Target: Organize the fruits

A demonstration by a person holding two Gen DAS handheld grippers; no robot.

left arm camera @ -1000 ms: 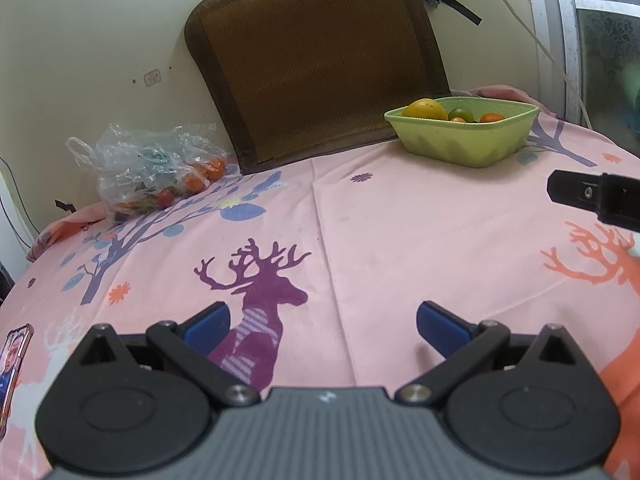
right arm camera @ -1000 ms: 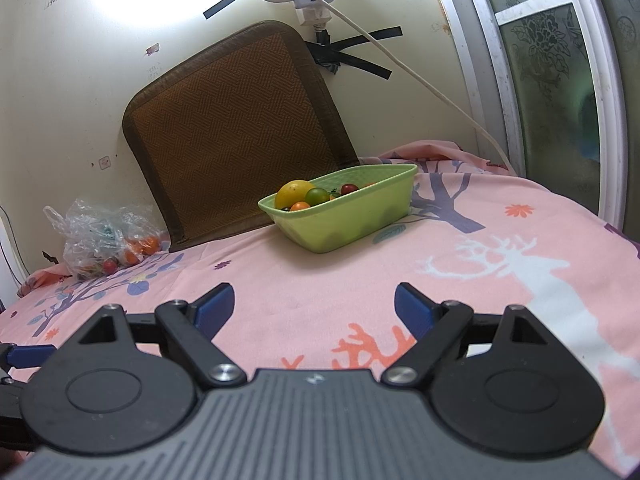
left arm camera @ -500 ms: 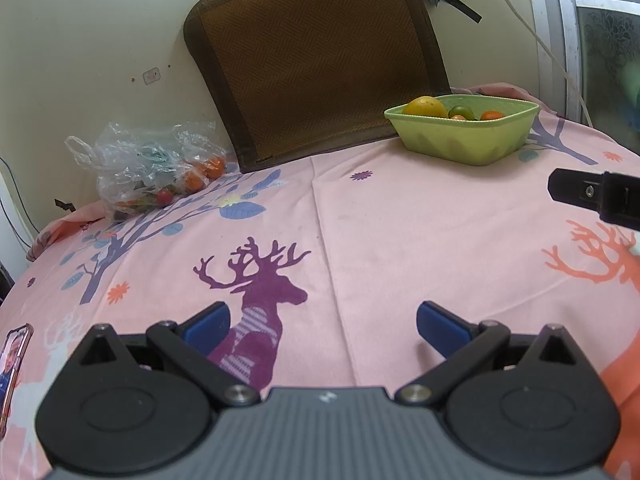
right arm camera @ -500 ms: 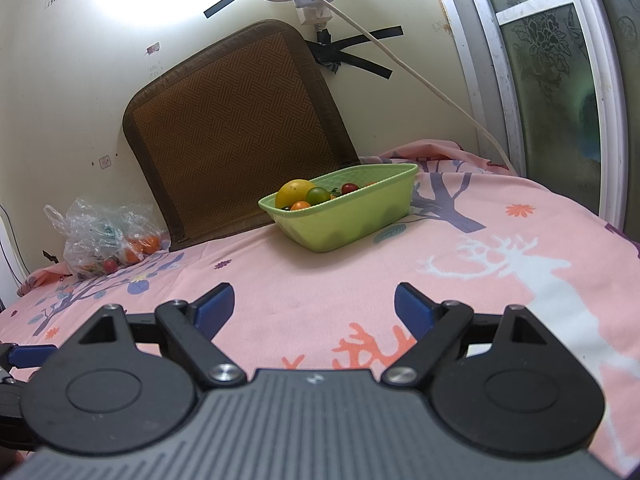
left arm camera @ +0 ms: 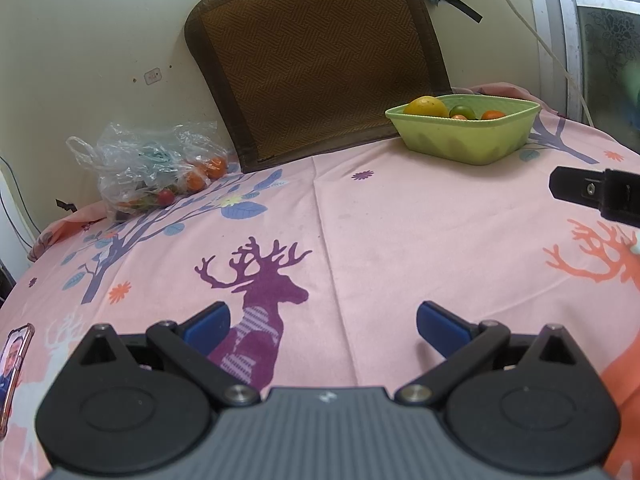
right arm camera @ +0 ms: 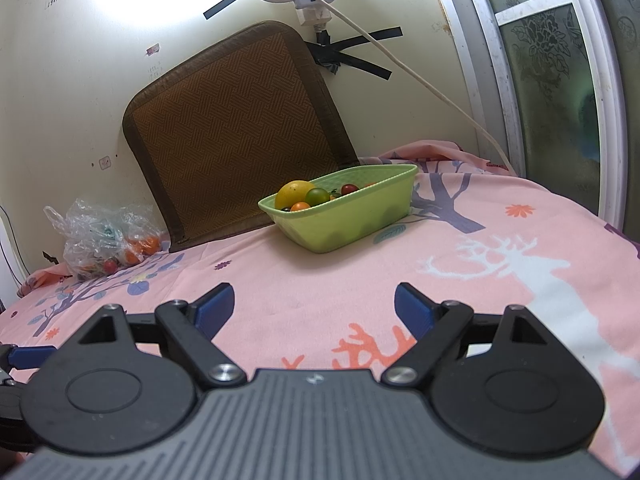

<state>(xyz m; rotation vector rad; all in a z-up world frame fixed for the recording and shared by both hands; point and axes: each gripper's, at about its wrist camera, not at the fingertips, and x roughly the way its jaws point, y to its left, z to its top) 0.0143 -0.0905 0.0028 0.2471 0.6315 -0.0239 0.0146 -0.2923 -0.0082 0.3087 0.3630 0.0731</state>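
A light green basket [left arm camera: 472, 142] [right arm camera: 352, 224] stands at the back of the pink table, holding a yellow fruit [left arm camera: 425, 106] [right arm camera: 293, 194], a green one [right arm camera: 317, 196] and small red and orange ones. A clear plastic bag [left arm camera: 148, 168] [right arm camera: 108, 236] with more small fruits lies at the back left by the wall. My left gripper [left arm camera: 322, 322] hovers open over the purple deer print, nothing between its fingers. My right gripper [right arm camera: 314, 306] is open and empty too, well short of the basket. One finger of the right gripper [left arm camera: 596, 194] shows at the left wrist view's right edge.
A brown woven mat [left arm camera: 316, 52] [right arm camera: 236, 128] leans on the wall behind the basket. A power strip [right arm camera: 312, 0] with a white cable hangs above it. A phone [left arm camera: 14, 364] lies at the table's left edge. A window frame [right arm camera: 540, 80] borders the right side.
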